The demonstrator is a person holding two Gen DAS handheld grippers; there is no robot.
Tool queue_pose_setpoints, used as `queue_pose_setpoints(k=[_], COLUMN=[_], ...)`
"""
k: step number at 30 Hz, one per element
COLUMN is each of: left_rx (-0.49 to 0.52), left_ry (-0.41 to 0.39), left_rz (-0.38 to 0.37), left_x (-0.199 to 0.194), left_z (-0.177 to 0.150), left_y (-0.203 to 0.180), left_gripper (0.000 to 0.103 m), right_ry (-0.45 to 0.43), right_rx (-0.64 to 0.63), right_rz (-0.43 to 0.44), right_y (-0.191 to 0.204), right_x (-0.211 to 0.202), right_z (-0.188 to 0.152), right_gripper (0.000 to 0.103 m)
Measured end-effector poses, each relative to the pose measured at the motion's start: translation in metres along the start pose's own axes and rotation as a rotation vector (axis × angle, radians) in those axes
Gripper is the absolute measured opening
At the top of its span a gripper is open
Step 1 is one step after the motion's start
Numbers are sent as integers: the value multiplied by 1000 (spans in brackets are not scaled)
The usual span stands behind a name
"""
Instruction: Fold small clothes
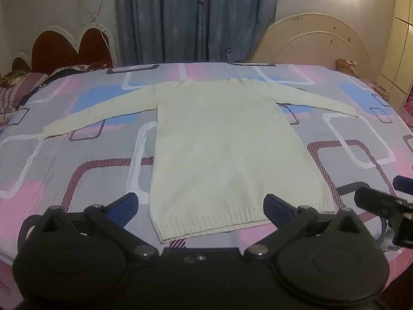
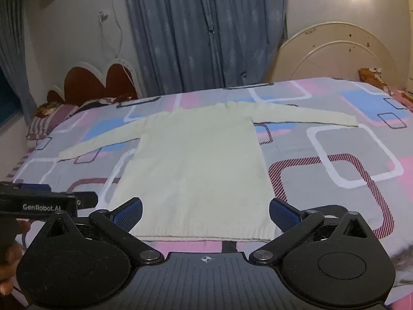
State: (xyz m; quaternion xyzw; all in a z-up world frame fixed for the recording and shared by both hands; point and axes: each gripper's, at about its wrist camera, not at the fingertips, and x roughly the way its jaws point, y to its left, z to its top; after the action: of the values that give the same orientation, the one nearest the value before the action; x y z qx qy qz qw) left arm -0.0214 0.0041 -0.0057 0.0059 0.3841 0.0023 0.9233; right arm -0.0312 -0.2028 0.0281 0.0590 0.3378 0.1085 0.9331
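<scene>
A cream knitted sweater (image 1: 222,142) (image 2: 196,170) lies flat on the bed, ribbed hem nearest me, both sleeves spread out to the sides. My left gripper (image 1: 201,204) hovers over the hem, wide open, with nothing pressed between its blue pads. My right gripper (image 2: 206,213) is likewise wide open just above the hem. Each gripper shows at the edge of the other's view: the right one at the right edge (image 1: 382,204), the left one at the left edge (image 2: 46,201) with a hand below it.
The bed wears a sheet (image 1: 77,180) (image 2: 335,170) patterned with pink, grey and blue rectangles. Pillows (image 1: 20,87) lie at the far left by a red heart-shaped headboard (image 2: 98,82). Blue curtains (image 2: 201,38) and a cream footboard (image 1: 315,44) stand behind.
</scene>
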Motion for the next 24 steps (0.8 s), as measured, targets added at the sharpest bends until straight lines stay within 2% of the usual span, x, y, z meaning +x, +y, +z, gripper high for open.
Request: queue_pose_setpoints(k=[5,7,24], left_rx=[5,2,-22], left_ry=[-3,14,29], left_rz=[-3,-1,-5], left_x=[-5,-4,-6], left_z=[-10,2,1], left_y=[2,0,2], left_gripper=[103,103,103], right_ry=[5,6,8], right_rx=[-16,-20,-27], right_rz=[-14,-16,-5], right_y=[3,3,5], right_x=[3,3,5], right_z=[2,2,5], right_gripper=[103,103,103])
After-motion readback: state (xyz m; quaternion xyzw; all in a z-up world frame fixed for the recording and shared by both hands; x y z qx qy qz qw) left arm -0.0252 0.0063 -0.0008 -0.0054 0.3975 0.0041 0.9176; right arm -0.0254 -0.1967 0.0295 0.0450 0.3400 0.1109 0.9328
